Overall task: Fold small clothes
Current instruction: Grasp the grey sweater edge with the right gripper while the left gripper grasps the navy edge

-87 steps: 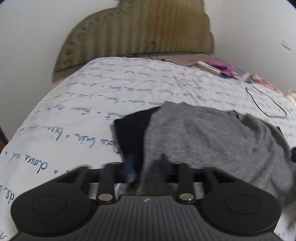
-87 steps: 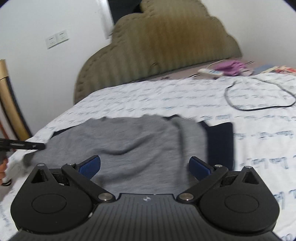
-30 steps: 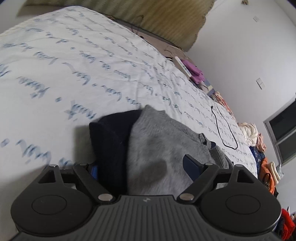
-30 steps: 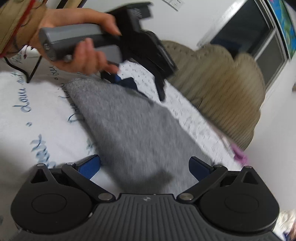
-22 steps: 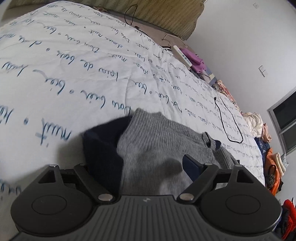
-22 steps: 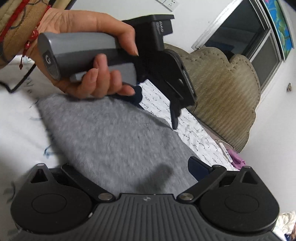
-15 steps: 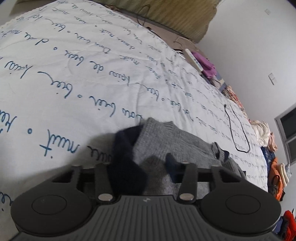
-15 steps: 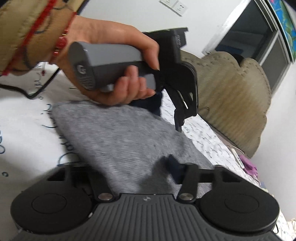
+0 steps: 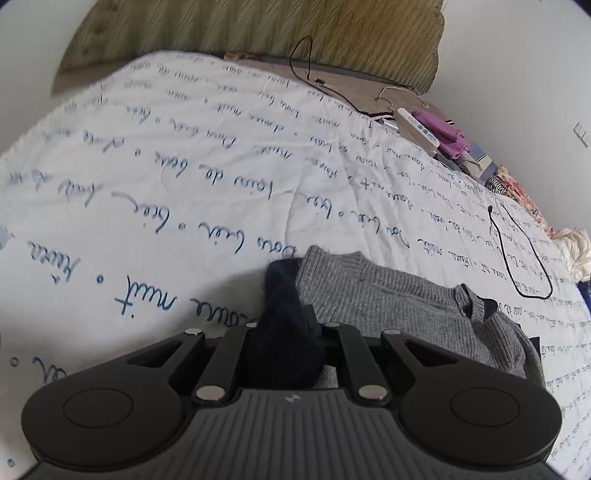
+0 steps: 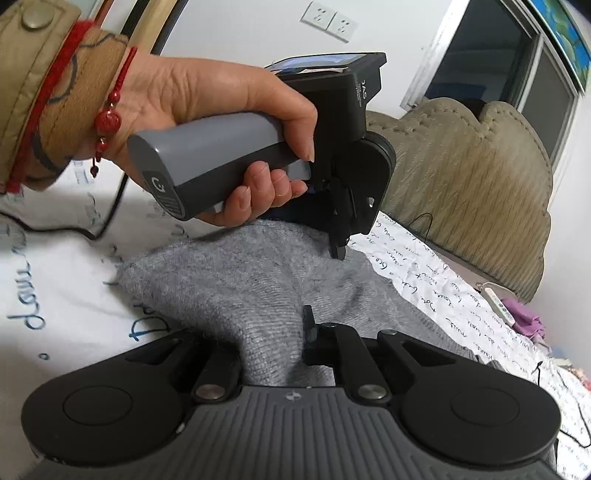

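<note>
Both of my tools have just bitten down: my left hand-held gripper (image 9: 286, 332), which stood wide open a second ago with the cloth lying loose between its fingers, is now closed tight on the dark navy cuff (image 9: 284, 321) of the sweater, and my right hand-held gripper (image 10: 273, 347), equally spread a moment back, is now pinched shut on a bunched ridge of the grey sweater (image 10: 251, 280). That garment lies on the bed (image 9: 147, 206), on the white sheet with blue handwriting, its grey body running from my left tool toward 2 o'clock in the left wrist view, with the ribbed collar (image 9: 469, 299) out at 3 o'clock. From the right wrist view my left hand (image 10: 207, 110) wraps the grey handle at 11 o'clock, its tool dipping onto the far edge of the knit. A black cable (image 9: 524, 258) loops on the sheet at 2 o'clock, well apart from the sweater, and the olive headboard (image 9: 258, 33) stands at 12 o'clock. With two grips now set on opposite edges, I judge the grasping step is done and the next move is to lift and carry one edge over the other. Soft, stretchy knit like this may sag or slip from a shallow pinch, so I would raise both ends evenly.
</note>
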{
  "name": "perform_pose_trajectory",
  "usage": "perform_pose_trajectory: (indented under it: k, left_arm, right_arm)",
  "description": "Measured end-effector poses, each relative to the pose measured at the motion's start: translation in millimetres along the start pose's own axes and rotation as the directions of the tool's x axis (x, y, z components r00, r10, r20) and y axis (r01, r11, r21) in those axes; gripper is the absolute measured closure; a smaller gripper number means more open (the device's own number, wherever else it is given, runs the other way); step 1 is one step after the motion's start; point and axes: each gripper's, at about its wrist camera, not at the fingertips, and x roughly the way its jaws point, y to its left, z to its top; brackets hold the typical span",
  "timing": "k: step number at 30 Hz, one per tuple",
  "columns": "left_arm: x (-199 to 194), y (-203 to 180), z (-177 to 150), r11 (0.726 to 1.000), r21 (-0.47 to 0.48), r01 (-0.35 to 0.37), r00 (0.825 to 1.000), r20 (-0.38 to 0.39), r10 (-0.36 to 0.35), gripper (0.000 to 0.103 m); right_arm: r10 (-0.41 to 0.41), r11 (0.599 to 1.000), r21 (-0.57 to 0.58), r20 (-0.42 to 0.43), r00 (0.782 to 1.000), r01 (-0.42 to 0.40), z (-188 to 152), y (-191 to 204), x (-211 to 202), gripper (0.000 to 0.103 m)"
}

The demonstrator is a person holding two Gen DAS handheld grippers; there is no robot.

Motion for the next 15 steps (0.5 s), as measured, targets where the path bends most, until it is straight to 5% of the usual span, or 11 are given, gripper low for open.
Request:
perform_pose_trajectory:
  k: [15]
  left_arm:
    - [-30, -63, 5, 0.99, 0.106, -0.091, 0.994, 0.067, 0.084, 0.094]
  right_arm:
    - [-0.002, 0.992, 0.13, 0.07, 0.998, -0.007, -8, -45, -48, 0.093]
